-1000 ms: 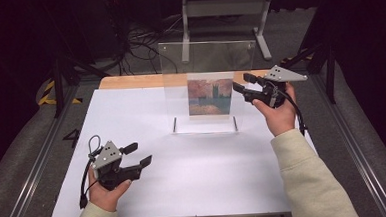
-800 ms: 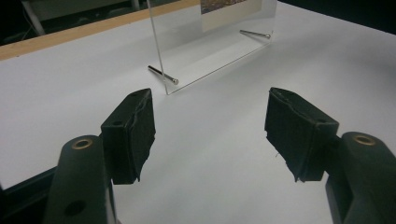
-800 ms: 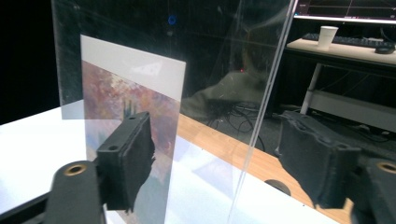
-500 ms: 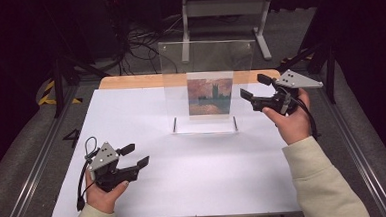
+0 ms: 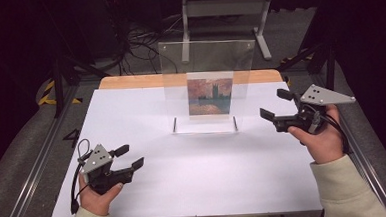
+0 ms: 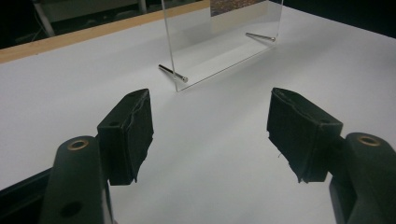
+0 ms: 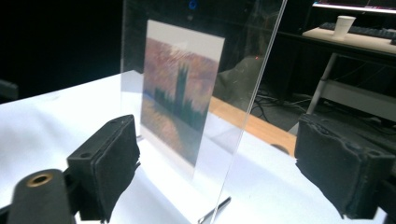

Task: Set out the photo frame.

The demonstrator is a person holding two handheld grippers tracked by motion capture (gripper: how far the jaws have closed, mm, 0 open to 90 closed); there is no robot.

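Premises present as a laboratory recording station. A white table (image 5: 199,173) stands in a dark room, loose cables (image 5: 137,41) on the grey floor behind it, metal rails (image 5: 31,172) alongside, yellow-black hazard tape (image 5: 47,93).

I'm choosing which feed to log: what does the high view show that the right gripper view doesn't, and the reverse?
High view alone: both hands, the left claw open over the white board, and the right claw seen whole beside the stand. Right gripper view alone: a paper cup on a far desk, and the painting's dark towers up close. Both: the clear acrylic stand upright, holding the painting print.
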